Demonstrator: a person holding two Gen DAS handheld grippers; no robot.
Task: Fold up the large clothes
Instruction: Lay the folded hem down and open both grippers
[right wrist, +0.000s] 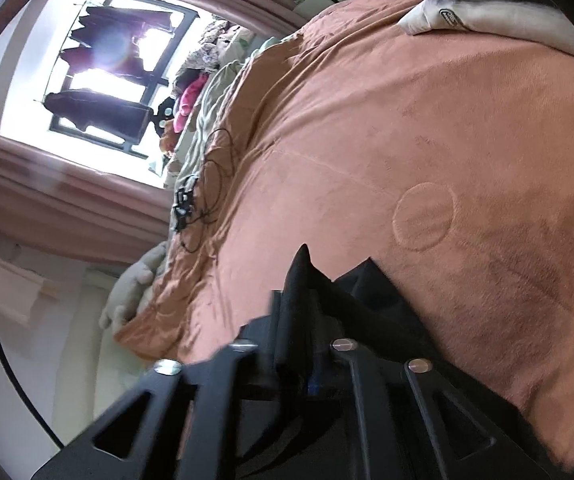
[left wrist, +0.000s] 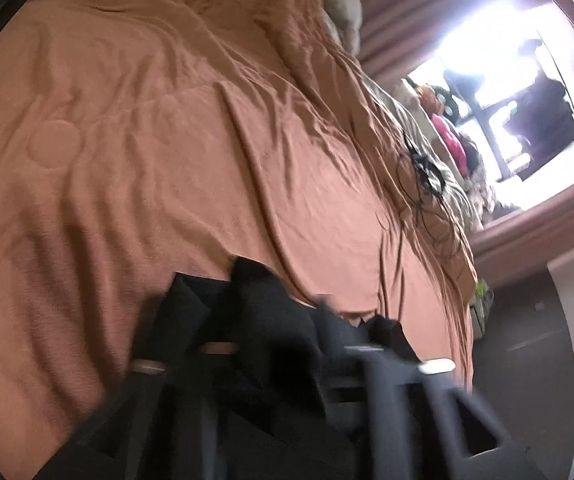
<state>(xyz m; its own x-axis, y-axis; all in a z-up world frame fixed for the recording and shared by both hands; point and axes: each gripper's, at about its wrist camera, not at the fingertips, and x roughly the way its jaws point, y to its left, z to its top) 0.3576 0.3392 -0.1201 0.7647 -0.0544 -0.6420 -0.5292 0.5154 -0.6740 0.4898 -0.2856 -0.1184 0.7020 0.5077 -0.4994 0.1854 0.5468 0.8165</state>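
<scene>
Nearest the lens, the left gripper (left wrist: 279, 344) is clenched on a bunched edge of the black garment (left wrist: 255, 300). The right gripper (right wrist: 299, 344) likewise pinches a black fold (right wrist: 299, 280), evidently so the cloth hangs between both tools, lifted above the orange bedspread (left wrist: 147, 140) for spreading or folding. Beyond lie tangled black cables (right wrist: 207, 184), a white pillow (right wrist: 467, 12) and the bright window (right wrist: 107, 64).

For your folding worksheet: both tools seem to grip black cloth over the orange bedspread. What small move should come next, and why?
Probably lower the black garment onto the orange bedspread and spread it flat. Both the left tool and the right tool appear shut on bunched cloth held up over the bedspread, so no fold can start yet.
</scene>
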